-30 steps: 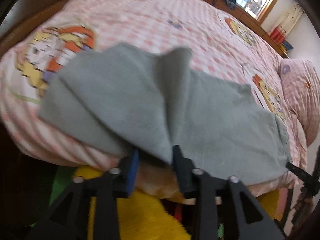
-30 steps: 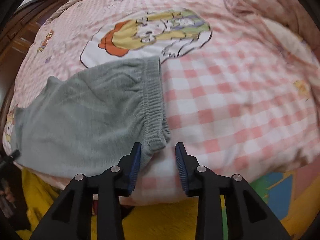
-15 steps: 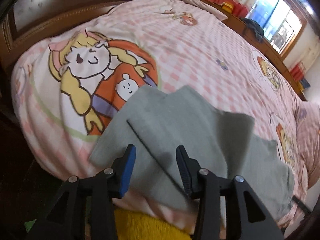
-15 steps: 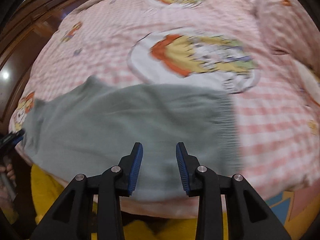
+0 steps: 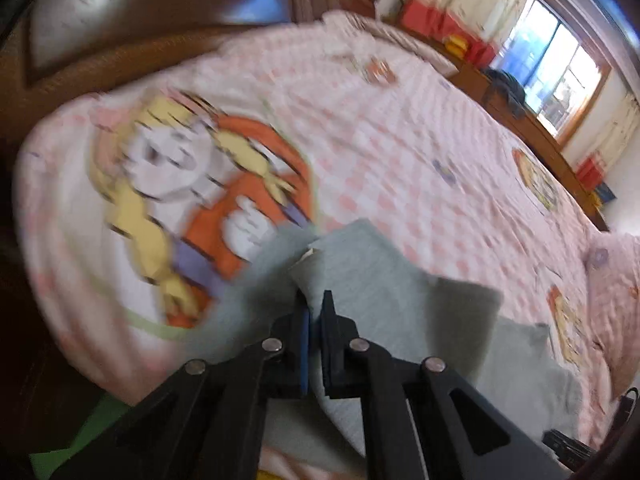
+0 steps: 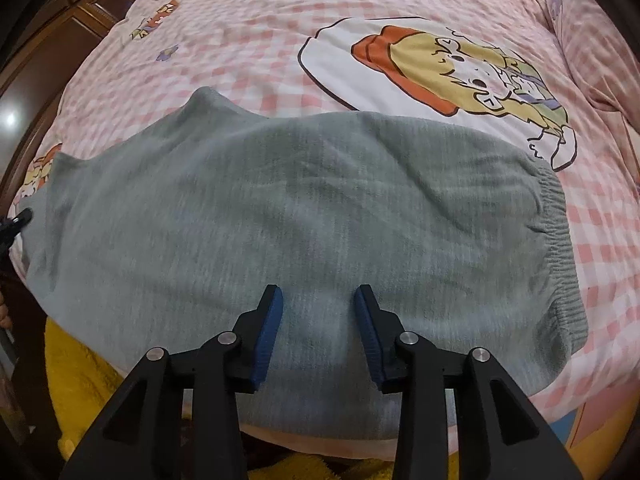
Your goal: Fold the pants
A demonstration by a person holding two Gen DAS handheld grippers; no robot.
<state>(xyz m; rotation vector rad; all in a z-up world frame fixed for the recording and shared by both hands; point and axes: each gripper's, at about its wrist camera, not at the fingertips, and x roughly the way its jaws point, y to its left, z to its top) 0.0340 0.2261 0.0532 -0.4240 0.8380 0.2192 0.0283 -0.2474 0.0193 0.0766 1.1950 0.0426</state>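
Note:
Grey pants (image 6: 320,208) lie flat across the near edge of the bed, with the elastic waistband (image 6: 556,240) at the right and the leg ends at the left. My right gripper (image 6: 318,300) hovers open over the middle of the pants near their front edge, with nothing between its fingers. In the left wrist view, my left gripper (image 5: 315,306) is shut on a lifted corner of the pants (image 5: 400,292) at the leg end. This view is blurred by motion. The left gripper's tip (image 6: 18,220) shows at the far left of the right wrist view.
The bed carries a pink checked cover (image 6: 280,40) with cartoon prints (image 6: 460,64). A dark wooden bed frame (image 5: 120,52) rises at the left and a pillow (image 6: 592,40) lies at the right. Yellow fabric (image 6: 80,380) hangs below the bed edge. A window (image 5: 556,76) is far behind.
My left gripper went from open to shut on the leg-end corner of the pants. My right gripper moved left from the waistband to above the middle of the pants and stayed open.

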